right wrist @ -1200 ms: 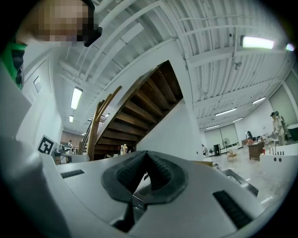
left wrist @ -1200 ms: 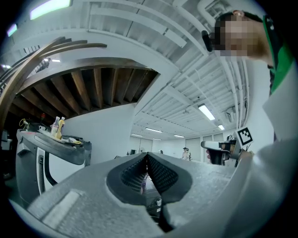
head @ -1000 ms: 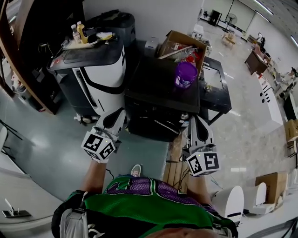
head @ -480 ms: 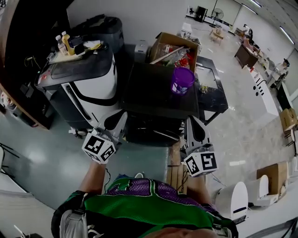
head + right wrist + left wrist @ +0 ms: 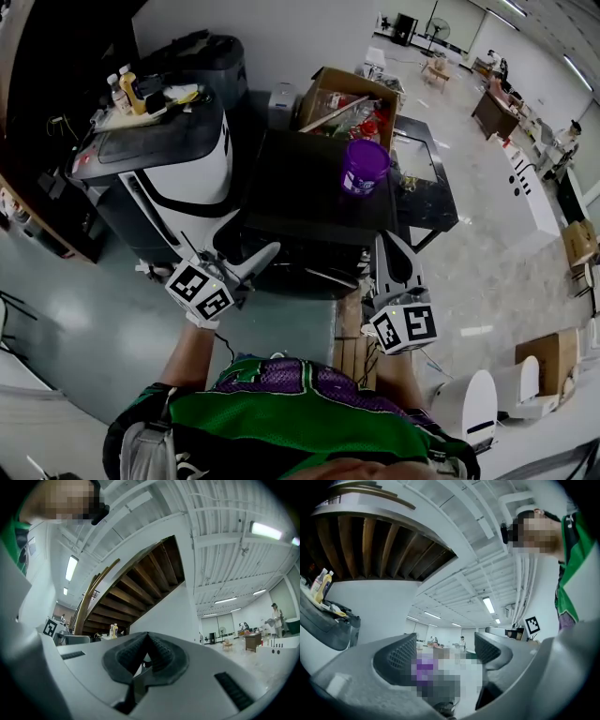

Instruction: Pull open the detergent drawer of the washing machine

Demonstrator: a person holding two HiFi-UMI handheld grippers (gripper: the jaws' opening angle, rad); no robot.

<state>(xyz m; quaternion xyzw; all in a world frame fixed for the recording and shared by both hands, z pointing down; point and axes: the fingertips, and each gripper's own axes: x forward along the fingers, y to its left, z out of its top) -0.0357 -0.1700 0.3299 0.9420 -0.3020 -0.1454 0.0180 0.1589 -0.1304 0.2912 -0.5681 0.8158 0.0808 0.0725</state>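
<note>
Open floor before dark machine, white machine just left

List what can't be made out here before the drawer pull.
Detergent drawer: head view, not discernible; black unit's front is dark and steeply foreshortened.
Bottles' labels: head view, too small.
Purple cup's contents: head view, too small.
Black unit: right gripper view, not visible; the shut right gripper's body fills the lower frame.

dim head view, strong fisheye bending at edges — ceiling strip lights glare overhead.
</note>
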